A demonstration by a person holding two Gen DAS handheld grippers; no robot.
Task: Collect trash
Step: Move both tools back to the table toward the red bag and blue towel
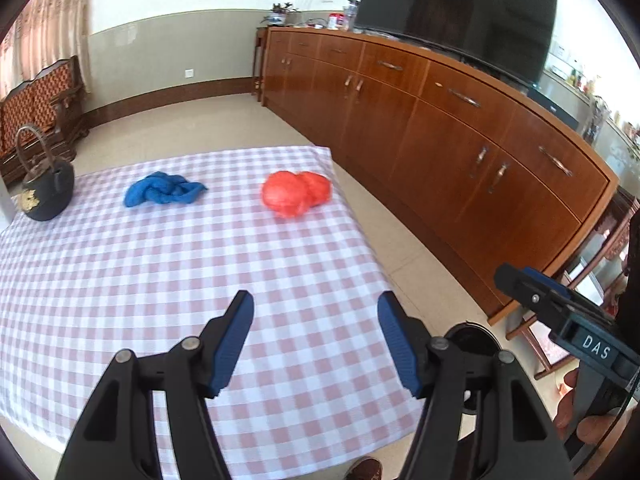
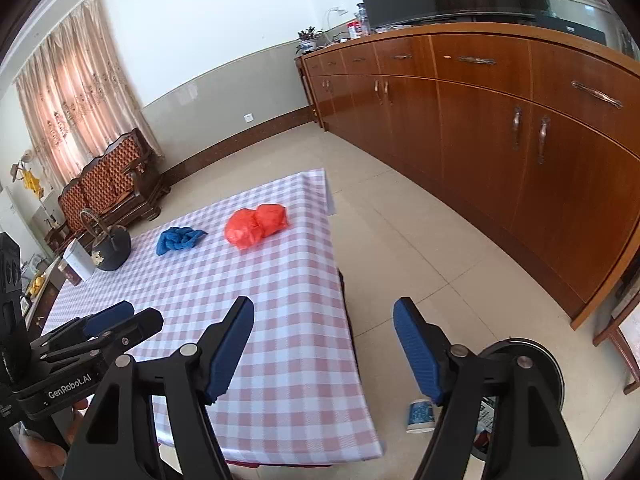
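Trash lay on the table [image 1: 120, 280] far from you: a crumpled red bag [image 1: 296, 193] near the right edge and a knotted blue bag [image 1: 162, 189] to its left, apart from each other. Both looked like thin plastic, so you could expect them light, soft and slippery. A pinch on a raised fold or the knot would likely have held best. Your left claw [image 1: 316, 340] stood wide and empty over the near end; your right claw [image 2: 324, 346] was wide and empty too.
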